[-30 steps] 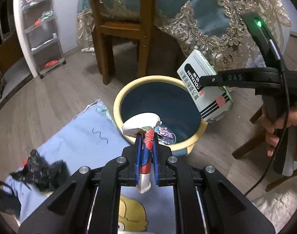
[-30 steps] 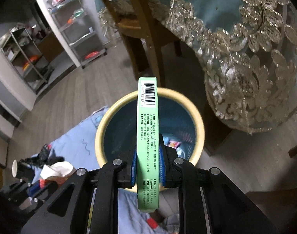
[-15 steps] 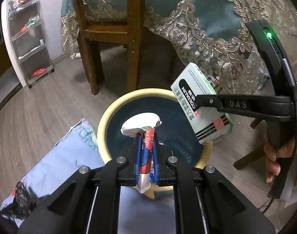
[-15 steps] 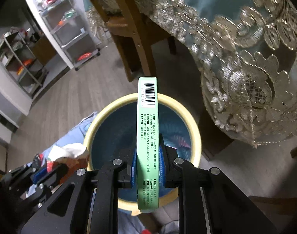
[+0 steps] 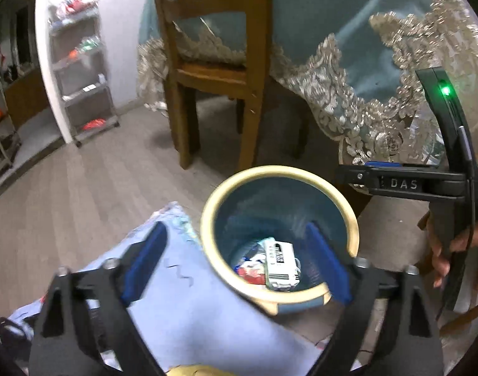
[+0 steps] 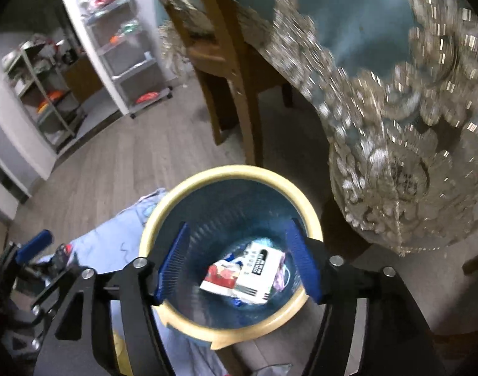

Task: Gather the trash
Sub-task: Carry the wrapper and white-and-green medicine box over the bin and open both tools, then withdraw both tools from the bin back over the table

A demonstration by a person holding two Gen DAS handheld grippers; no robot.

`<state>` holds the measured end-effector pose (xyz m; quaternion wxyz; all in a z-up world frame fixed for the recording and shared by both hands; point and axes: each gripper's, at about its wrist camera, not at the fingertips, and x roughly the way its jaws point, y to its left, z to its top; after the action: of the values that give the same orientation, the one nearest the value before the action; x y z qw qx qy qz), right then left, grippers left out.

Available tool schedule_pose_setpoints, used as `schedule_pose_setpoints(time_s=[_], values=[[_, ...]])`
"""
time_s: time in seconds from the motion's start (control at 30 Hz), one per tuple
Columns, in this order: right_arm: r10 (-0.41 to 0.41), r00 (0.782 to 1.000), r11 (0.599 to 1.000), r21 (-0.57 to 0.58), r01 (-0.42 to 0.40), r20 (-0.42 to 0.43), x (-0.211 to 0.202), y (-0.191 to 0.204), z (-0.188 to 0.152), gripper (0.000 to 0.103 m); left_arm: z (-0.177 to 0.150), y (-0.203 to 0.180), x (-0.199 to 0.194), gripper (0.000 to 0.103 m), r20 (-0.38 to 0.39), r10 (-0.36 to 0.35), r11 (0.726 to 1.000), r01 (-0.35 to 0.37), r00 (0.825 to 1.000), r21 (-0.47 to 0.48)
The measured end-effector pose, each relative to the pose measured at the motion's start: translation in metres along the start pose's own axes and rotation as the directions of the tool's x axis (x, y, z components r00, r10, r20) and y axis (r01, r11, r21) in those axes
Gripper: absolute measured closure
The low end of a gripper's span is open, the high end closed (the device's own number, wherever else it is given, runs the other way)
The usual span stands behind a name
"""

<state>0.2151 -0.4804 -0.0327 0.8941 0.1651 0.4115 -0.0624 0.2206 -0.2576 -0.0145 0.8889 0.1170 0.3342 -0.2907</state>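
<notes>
Hovering over the trash bin [image 5: 348,210] [image 6: 304,206], both grippers have their fingers spread wide and grip nothing: the left gripper [image 5: 239,261] and the right gripper [image 6: 237,264]. A white carton [image 5: 281,264] [image 6: 257,271] lies at the bin's bottom, touching a red-and-white wrapper [image 5: 249,272] [image 6: 220,277] at its 9 o'clock side. A light blue cloth [image 5: 188,307] lies on the floor at the bin's 8 o'clock.

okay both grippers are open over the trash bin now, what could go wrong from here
1. The left gripper and right gripper both hang open over the bin, close together; they may bump when pulling away.
2. A finger sits low by the rim and could catch it and tip the bin.
3. More trash lies on the blue cloth beside the bin; dragging a gripper could snag the cloth.
</notes>
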Motion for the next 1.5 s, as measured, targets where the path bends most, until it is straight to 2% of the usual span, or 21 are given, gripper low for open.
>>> schedule_pose_setpoints(time_s=[0.03, 0.07, 0.23, 0.33, 0.43, 0.63, 0.9, 1.17, 1.37, 1.43, 1.5], values=[[0.018, 1.000, 1.000, -0.015, -0.018, 0.019, -0.009, 0.004, -0.001, 0.018, -0.001, 0.002, -0.009, 0.006, 0.013, 0.009, 1.000, -0.009, 1.000, -0.002], [0.042, 0.998, 0.999, -0.032, -0.041, 0.037, -0.018, 0.009, -0.002, 0.016, -0.002, 0.004, -0.017, 0.006, 0.020, 0.019, 1.000, -0.019, 1.000, -0.006], [0.095, 0.988, 0.989, -0.126, -0.079, 0.120, -0.065, 0.038, -0.010, 0.012, -0.015, 0.022, -0.076, 0.006, 0.044, 0.078, 0.995, -0.075, 0.996, -0.059], [0.124, 0.975, 0.977, -0.195, -0.087, 0.184, -0.099, 0.063, -0.022, 0.010, -0.025, 0.033, -0.110, 0.006, 0.060, 0.112, 0.991, -0.106, 0.992, -0.087], [0.174, 0.961, 0.961, -0.247, -0.120, 0.213, -0.123, 0.087, -0.038, 0.008, -0.037, 0.043, -0.143, 0.006, 0.073, 0.153, 0.984, -0.145, 0.986, -0.102], [0.213, 0.958, 0.940, -0.308, -0.147, 0.191, -0.153, 0.116, -0.081, 0.007, -0.069, 0.065, -0.200, 0.006, 0.080, 0.219, 0.966, -0.204, 0.972, -0.158], [0.245, 0.960, 0.934, -0.300, -0.196, 0.135, -0.166, 0.134, -0.123, 0.006, -0.121, 0.085, -0.250, 0.006, 0.070, 0.280, 0.944, -0.261, 0.957, -0.203], [0.226, 0.972, 0.943, -0.268, -0.200, 0.069, -0.156, 0.156, -0.157, 0.006, -0.177, 0.099, -0.253, 0.006, 0.011, 0.308, 0.923, -0.296, 0.951, -0.247], [0.189, 0.981, 0.937, -0.289, -0.196, -0.051, -0.123, 0.183, -0.191, 0.006, -0.203, 0.118, -0.245, 0.006, -0.031, 0.330, 0.908, -0.327, 0.943, -0.263], [0.160, 0.981, 0.922, -0.339, -0.187, -0.106, -0.106, 0.198, -0.203, 0.006, -0.209, 0.125, -0.241, 0.006, -0.041, 0.330, 0.904, -0.328, 0.943, -0.273], [0.125, 0.984, 0.901, -0.402, -0.165, -0.125, -0.096, 0.210, -0.211, 0.006, -0.215, 0.131, -0.234, 0.006, -0.059, 0.333, 0.902, -0.336, 0.941, -0.270]])
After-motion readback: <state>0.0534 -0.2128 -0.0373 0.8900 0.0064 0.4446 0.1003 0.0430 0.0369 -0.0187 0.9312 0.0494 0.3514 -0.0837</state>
